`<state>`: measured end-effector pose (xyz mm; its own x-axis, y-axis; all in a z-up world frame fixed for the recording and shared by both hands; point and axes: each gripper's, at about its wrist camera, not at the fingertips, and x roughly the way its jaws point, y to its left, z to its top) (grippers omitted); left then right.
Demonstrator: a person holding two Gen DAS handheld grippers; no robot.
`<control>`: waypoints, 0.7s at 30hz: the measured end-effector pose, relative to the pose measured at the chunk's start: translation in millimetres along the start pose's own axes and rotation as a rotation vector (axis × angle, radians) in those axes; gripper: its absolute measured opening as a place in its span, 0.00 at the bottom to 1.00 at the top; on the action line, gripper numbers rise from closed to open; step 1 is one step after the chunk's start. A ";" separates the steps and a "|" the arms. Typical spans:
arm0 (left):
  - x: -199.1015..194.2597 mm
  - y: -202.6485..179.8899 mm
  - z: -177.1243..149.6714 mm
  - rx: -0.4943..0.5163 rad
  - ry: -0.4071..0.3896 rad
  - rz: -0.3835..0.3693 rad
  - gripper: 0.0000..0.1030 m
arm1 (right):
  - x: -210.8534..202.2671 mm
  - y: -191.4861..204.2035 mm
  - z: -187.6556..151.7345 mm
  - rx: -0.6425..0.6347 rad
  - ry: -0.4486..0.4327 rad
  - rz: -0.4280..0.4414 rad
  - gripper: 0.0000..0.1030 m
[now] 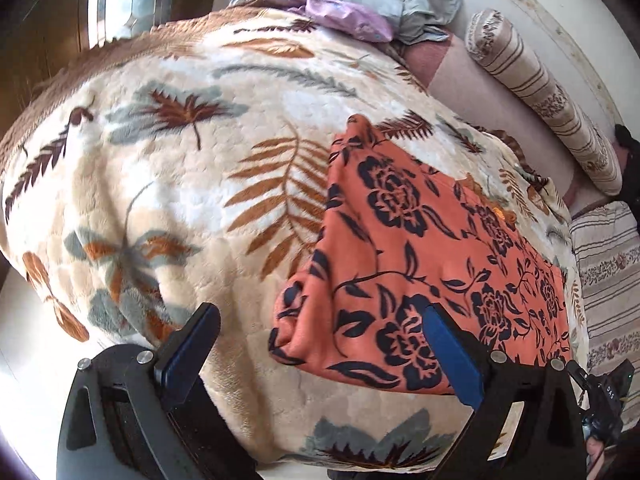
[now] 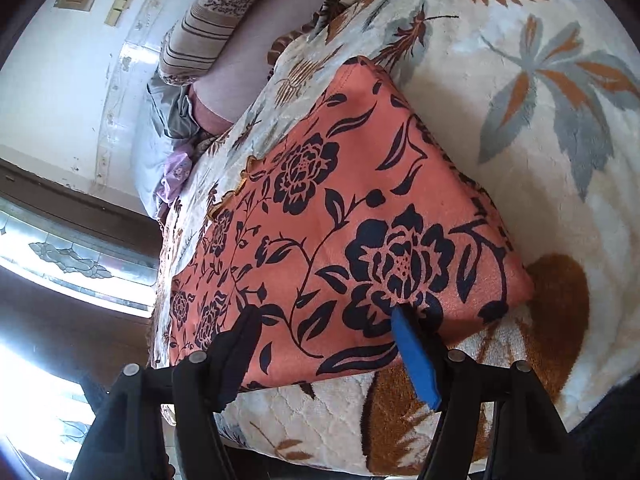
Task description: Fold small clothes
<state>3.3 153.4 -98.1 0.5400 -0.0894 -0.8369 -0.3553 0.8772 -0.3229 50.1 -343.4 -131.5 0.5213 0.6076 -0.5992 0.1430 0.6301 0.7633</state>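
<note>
An orange garment with a dark floral print [image 1: 420, 256] lies folded flat on a cream leaf-patterned blanket [image 1: 180, 184]. It also shows in the right wrist view [image 2: 340, 232]. My left gripper [image 1: 320, 316] is open, hovering over the garment's near left corner, one finger over the blanket and one over the cloth. My right gripper [image 2: 324, 316] is open above the garment's near edge, holding nothing.
The blanket [image 2: 540, 160] covers a bed. Grey and lilac bedding [image 1: 352, 4] is piled at the far end. A striped bolster pillow [image 1: 548, 100] lies along the wall side. A window [image 2: 72, 264] is beyond the bed.
</note>
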 end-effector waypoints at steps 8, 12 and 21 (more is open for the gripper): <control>16.2 10.4 -6.5 -0.060 0.116 -0.033 0.16 | -2.2 -3.4 -0.7 0.001 -0.001 0.004 0.69; 25.5 9.8 -8.9 -0.039 0.135 0.017 0.20 | -1.7 -3.7 -0.5 0.004 -0.002 0.008 0.69; -11.4 -8.1 13.8 0.035 0.029 0.036 0.39 | -2.7 -7.7 3.1 0.018 0.011 0.024 0.69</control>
<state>10.5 153.9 -79.9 0.5045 -0.0703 -0.8605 -0.3468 0.8962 -0.2765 50.3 -351.4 -135.0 0.5157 0.6276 -0.5832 0.1457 0.6066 0.7816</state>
